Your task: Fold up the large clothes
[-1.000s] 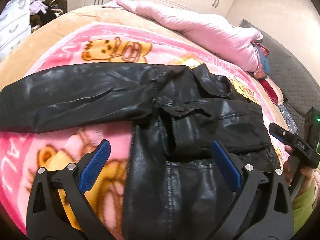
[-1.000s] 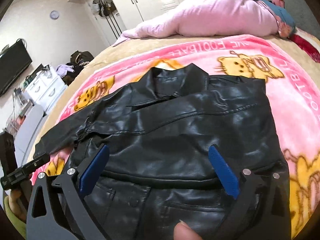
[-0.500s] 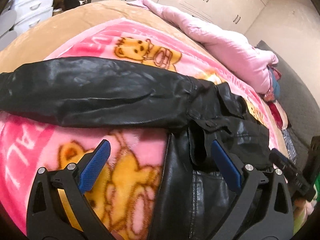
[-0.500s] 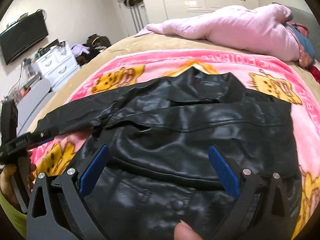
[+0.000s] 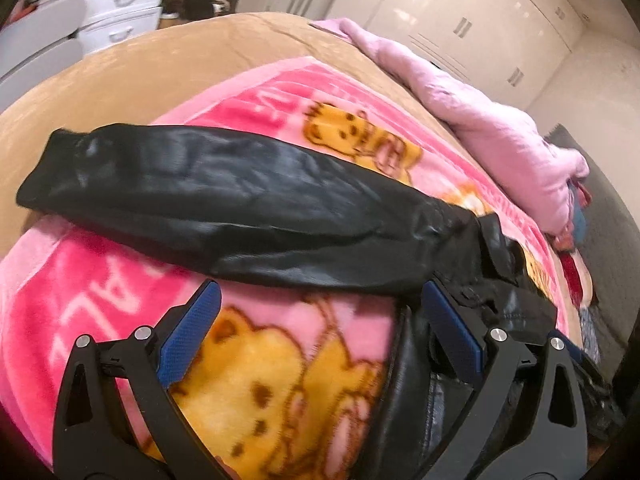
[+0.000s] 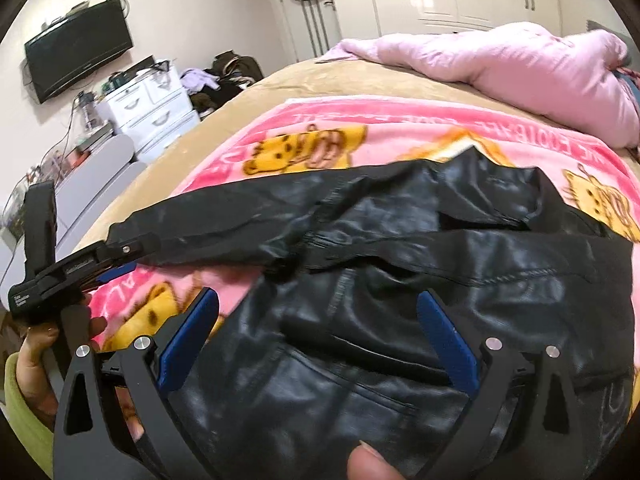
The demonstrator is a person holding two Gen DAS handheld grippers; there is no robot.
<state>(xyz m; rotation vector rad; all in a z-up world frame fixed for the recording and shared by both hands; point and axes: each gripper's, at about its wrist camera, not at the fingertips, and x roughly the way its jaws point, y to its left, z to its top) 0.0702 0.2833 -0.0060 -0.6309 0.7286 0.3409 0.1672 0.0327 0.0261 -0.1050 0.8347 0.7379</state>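
Observation:
A black leather jacket (image 6: 460, 280) lies flat on a pink bear-print blanket (image 6: 312, 128) on the bed. Its left sleeve (image 5: 224, 204) stretches out sideways to the left. My left gripper (image 5: 320, 320) is open and empty, hovering above the blanket just below that sleeve, near the armpit. In the right wrist view the left gripper (image 6: 120, 258) shows by the sleeve's cuff end. My right gripper (image 6: 320, 328) is open and empty over the jacket's lower front.
A pink quilt (image 6: 500, 60) is piled at the bed's far side. White drawers (image 6: 148, 108), a wall TV (image 6: 78, 48) and a heap of clothes (image 6: 224, 76) stand beyond the bed's left edge. White wardrobes (image 5: 460, 28) line the far wall.
My left gripper has swung left, from over the jacket body to below the outstretched sleeve. My right gripper has turned left a little over the jacket front. Both stay open.

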